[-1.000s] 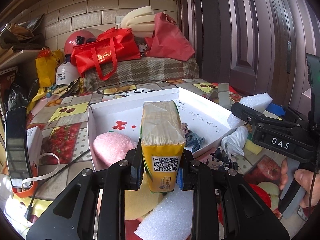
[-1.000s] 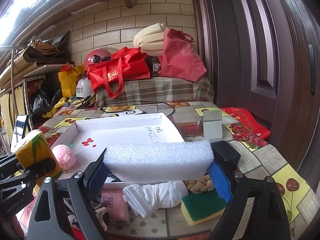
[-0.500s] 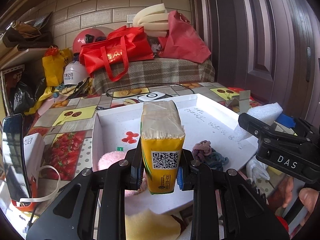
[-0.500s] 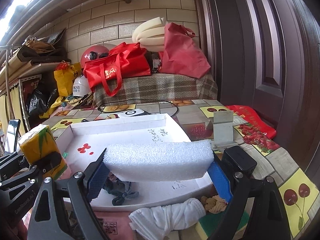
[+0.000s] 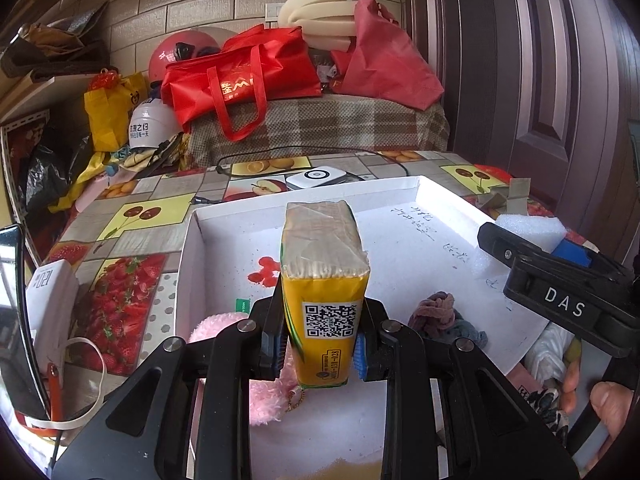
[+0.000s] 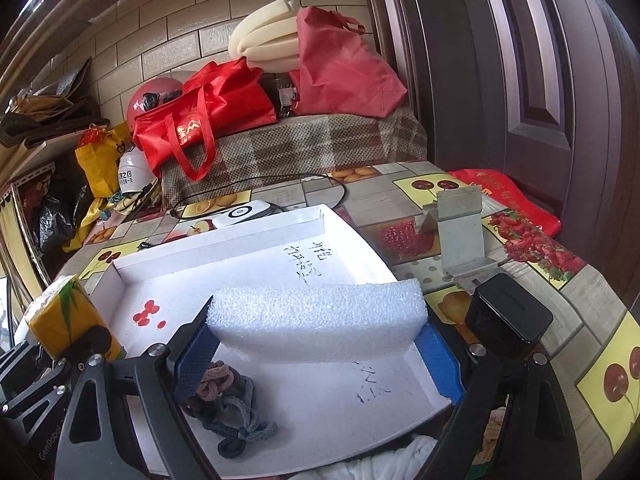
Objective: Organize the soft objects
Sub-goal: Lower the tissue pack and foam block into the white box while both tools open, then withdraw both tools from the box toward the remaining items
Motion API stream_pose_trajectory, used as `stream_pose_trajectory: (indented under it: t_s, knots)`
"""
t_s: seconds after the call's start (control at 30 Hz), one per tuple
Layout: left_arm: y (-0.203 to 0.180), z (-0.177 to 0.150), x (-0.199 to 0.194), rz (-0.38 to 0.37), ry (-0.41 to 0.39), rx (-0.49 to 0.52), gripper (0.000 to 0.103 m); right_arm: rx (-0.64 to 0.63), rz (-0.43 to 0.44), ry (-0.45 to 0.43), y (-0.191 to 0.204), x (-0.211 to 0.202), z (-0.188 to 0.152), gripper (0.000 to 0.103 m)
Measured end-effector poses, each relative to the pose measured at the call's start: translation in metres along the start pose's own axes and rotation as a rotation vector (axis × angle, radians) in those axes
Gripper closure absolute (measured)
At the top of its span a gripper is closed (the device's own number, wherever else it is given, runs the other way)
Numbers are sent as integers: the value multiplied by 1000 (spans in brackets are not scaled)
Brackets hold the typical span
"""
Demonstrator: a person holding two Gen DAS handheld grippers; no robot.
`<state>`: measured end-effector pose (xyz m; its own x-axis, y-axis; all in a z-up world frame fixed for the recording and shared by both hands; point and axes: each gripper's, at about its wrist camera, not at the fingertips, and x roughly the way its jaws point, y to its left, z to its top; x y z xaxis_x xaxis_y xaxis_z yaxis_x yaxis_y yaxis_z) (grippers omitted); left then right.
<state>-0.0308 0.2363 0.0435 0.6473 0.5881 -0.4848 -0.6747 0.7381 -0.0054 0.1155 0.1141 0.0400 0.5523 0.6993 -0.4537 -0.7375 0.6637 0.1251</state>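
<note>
My left gripper (image 5: 320,354) is shut on a yellow tissue pack (image 5: 323,280) and holds it above the near left part of a white tray (image 5: 188,248). My right gripper (image 6: 316,354) is shut on a white foam block (image 6: 316,322) and holds it over the tray (image 6: 344,228). In the tray lie a pink fluffy pompom (image 5: 212,328) under the left gripper and a knotted grey and brown rope (image 5: 440,314), which also shows in the right wrist view (image 6: 224,404). The tissue pack shows at the left of the right wrist view (image 6: 68,316).
A grey stand (image 6: 460,232) and a black box (image 6: 506,322) sit right of the tray. A white cloth (image 6: 400,460) lies at the tray's near edge. A phone (image 5: 12,312) and a white case (image 5: 52,300) stand left. Red bags (image 5: 240,76) are piled behind.
Both grippers have moved forward with their loads, from the table's near side to over the tray. The sponges and cloth near the front have dropped out of sight.
</note>
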Motion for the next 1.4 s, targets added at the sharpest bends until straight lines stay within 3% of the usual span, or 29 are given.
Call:
stream_pose_trajectory:
  t_s: [0.1,0.17,0.23,0.3,0.5,0.73,0.97,1.13,1.4]
  knots:
    - [-5,0,2,2,11,20,78,7,-11,11,1,3,1,12]
    - [-6,0,3,6,11,27,67,-1,-1,26,2,6,2,11]
    - [-8,0,-1,30,-8,36,21,-13,4,42,4,9,1,6]
    - [-11,-1,-7,48,-40,53,0,-24,-2,35,7,7,1,0]
    - [-18,-3,-19,79,-106,101,0,-58,-11,-4,13,0,2,0]
    - [-9,-2,-19,61,-108,55,0,-29,-15,-17,6,-1,3,0]
    - [9,-8,-42,19,-211,-32,0,-28,-20,-81,6,-16,0,0]
    - [24,-17,-60,-14,-225,-74,0,-16,-20,-88,-1,-25,-3,0]
    - [60,-37,-86,-98,-179,-123,0,15,-3,-72,-27,-49,-14,0]
